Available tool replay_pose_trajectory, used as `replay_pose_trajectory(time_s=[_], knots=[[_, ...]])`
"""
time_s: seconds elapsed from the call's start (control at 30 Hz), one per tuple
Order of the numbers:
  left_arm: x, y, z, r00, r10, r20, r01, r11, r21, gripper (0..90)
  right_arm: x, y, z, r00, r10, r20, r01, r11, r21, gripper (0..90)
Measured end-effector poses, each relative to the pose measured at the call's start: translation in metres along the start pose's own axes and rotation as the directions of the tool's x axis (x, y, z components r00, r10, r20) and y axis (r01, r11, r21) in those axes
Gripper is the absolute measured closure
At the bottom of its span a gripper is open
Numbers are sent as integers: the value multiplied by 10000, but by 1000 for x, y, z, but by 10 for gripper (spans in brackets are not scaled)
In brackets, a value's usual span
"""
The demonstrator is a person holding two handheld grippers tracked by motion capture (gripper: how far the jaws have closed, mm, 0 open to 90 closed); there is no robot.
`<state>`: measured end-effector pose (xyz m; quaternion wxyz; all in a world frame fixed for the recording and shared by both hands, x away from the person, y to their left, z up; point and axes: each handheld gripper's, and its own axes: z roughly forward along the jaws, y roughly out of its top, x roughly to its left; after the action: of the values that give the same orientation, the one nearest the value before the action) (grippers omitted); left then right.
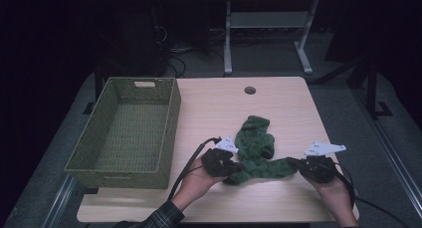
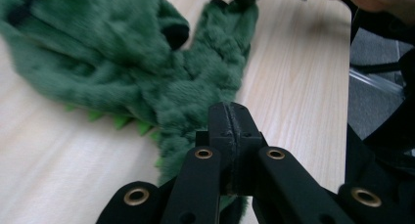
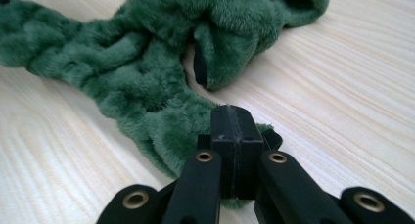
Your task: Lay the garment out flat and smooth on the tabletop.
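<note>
A green plush cloth (image 1: 256, 143) lies crumpled on the wooden table (image 1: 209, 108), right of centre. Its lower part stretches sideways between my two grippers. My left gripper (image 1: 238, 167) is at the cloth's near left end. In the left gripper view the jaws (image 2: 230, 111) are pressed together, with green plush (image 2: 195, 87) bunched around and under them. My right gripper (image 1: 293, 163) is at the right end. Its jaws (image 3: 231, 114) are also pressed together, with the plush edge (image 3: 161, 121) caught beneath them. Small light-green spikes (image 2: 117, 120) line one seam.
A green woven basket (image 1: 169, 133) stands along the table's left side, with nothing visible inside. A round cable hole (image 1: 250, 90) sits near the far edge. Beyond the table are desk legs (image 1: 228, 39) and cables on a dark floor. The table's right edge is close to my right hand.
</note>
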<state>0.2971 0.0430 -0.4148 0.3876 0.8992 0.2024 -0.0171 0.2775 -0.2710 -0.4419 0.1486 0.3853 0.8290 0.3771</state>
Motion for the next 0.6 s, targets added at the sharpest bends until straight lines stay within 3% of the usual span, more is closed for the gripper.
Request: replay_pose_trajectory(time_s=[0.17, 0.3, 0.37, 0.43, 0.5, 0.6], knots=[[3, -19, 9, 9995, -323, -6, 323, 9977, 598, 895, -3, -4, 8, 9999, -16, -107, 19, 9994, 354, 898], [6, -32, 14, 9984, -304, -471, 362, 9913, 1268, 896, -4, -8, 13, 9998, 54, -201, -41, 9979, 653, 897], [8, -34, 14, 9968, 10, -799, 119, 9869, 1607, 896, -4, -10, 15, 9998, 16, -188, -1, 9965, 836, 897], [11, -36, 15, 9943, 57, -1067, 131, 9845, 1750, 897, -4, -11, 18, 9997, -53, -226, 75, 9950, 994, 897], [16, -38, 14, 9951, -52, -987, 226, 9841, 1760, 898, -2, -12, 21, 9996, -110, -250, 139, 9928, 1189, 899], [19, -37, 12, 9927, 84, -1207, 139, 9831, 1826, 898, -2, -12, 20, 9996, -87, -278, 122, 9917, 1279, 900]])
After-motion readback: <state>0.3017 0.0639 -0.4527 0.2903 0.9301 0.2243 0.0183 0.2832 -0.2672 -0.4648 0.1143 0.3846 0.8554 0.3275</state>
